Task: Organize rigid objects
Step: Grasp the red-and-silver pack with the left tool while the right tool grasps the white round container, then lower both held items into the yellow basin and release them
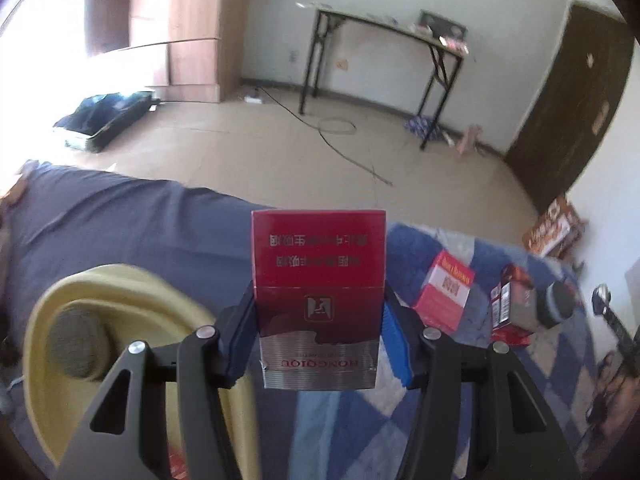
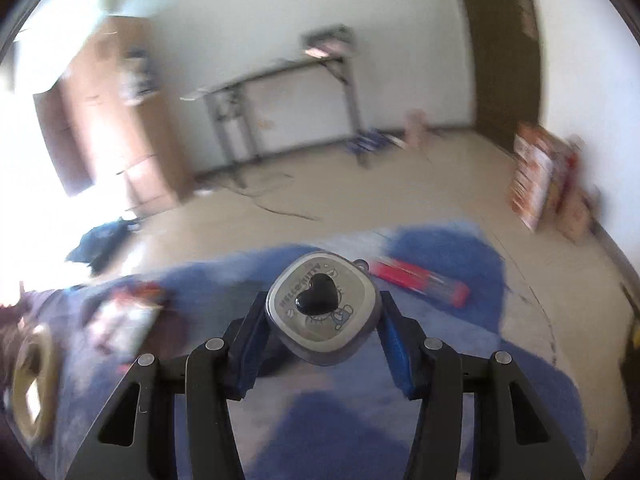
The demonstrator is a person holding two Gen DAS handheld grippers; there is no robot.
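1. Gripping a red cigarette pack (image 1: 318,300) at the centre of the left wrist view, the left gripper (image 1: 319,344) has its jaws closed on the pack's sides.
2. The right gripper (image 2: 322,336) has its jaws pressed on a grey rounded case (image 2: 323,311) with a black heart, at centre frame.
3. At lower left sits a yellow bowl (image 1: 120,300).
4. At right, a pink box (image 1: 442,296) lies on the blue bed cover (image 1: 140,224).
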